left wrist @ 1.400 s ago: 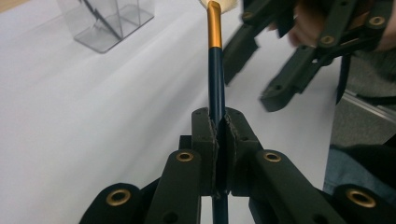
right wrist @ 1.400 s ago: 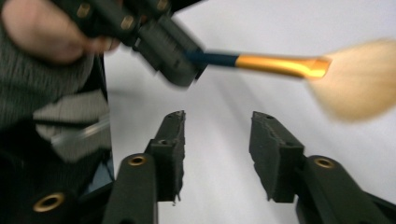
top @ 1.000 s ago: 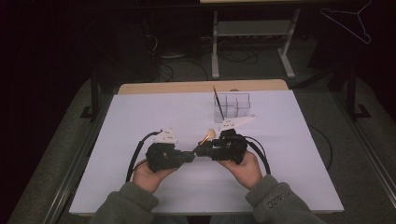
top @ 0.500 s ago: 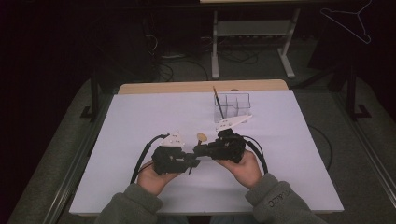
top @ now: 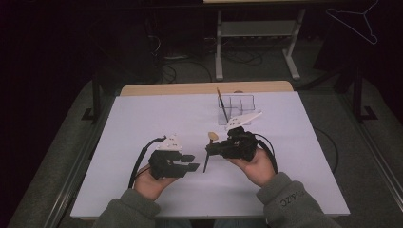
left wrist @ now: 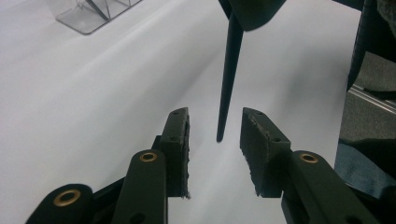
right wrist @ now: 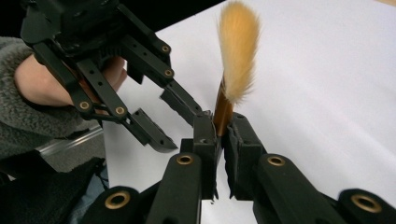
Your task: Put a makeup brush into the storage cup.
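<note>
between right gripper [right wrist: 221,128] jaws: brush [right wrist: 236,56], clamped upright.

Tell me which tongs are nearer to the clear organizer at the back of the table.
Right. The right tongs, shut on the brush, sit just in front of the clear organizer; the left tongs, jaws just opened, are farther left and nearer the person.

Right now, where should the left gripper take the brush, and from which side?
The dark handle of the brush, below mid-length, approached level from the left gripper's side. The right gripper is shut on the collar under the bristles, so the tapered handle hangs free, tip down. The left gripper's jaws have just been opening, empty, handle tip ahead.
</note>
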Demonstrator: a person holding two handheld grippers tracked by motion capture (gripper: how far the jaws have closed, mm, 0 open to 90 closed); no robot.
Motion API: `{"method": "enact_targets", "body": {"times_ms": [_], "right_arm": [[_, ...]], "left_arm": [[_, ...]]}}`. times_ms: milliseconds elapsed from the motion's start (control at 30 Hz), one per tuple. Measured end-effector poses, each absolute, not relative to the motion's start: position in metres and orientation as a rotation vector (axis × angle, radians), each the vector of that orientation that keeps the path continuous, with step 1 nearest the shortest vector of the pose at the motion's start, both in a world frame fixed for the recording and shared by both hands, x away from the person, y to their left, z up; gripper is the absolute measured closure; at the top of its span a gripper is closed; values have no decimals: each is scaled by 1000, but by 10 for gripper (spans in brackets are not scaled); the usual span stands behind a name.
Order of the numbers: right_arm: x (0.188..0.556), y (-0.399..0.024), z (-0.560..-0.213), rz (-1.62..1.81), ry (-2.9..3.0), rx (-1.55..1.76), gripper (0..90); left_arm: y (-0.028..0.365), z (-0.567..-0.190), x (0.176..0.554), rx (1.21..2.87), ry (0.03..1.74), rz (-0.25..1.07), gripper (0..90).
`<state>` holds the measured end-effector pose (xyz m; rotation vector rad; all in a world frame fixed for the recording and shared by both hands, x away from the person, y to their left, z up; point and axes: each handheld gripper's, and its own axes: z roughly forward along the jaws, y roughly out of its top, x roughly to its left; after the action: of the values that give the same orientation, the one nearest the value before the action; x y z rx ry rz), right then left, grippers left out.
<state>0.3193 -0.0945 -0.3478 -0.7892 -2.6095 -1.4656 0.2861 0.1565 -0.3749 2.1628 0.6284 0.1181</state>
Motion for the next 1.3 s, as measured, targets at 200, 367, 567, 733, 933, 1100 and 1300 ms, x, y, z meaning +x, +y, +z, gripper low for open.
{"method": "enact_targets", "body": {"times_ms": [200,367,567,733,933,1100,1300], "right_arm": [[323,-98,-344,-1450,-2636,-800,825],[326,-102,-341,-1436,-2658,-808,825],[328,-108,-336,-1399,-2675,-834,825],[331,-113,-332,-1399,-2690,-846,824],[334,-118,-330,-1387,-2703,-870,825],[336,-121,-325,-1368,-2726,-874,825],[337,-126,-321,-1356,-2738,-896,824]], "left_arm": [[161,-376,285,2160,638,122,618],[166,-376,284,2160,649,122,614],[172,-375,283,2158,651,134,608],[178,-375,281,2157,662,143,604],[184,-376,279,2142,684,149,597],[190,-376,278,2142,689,157,590],[197,-376,276,2128,701,170,581]]}}
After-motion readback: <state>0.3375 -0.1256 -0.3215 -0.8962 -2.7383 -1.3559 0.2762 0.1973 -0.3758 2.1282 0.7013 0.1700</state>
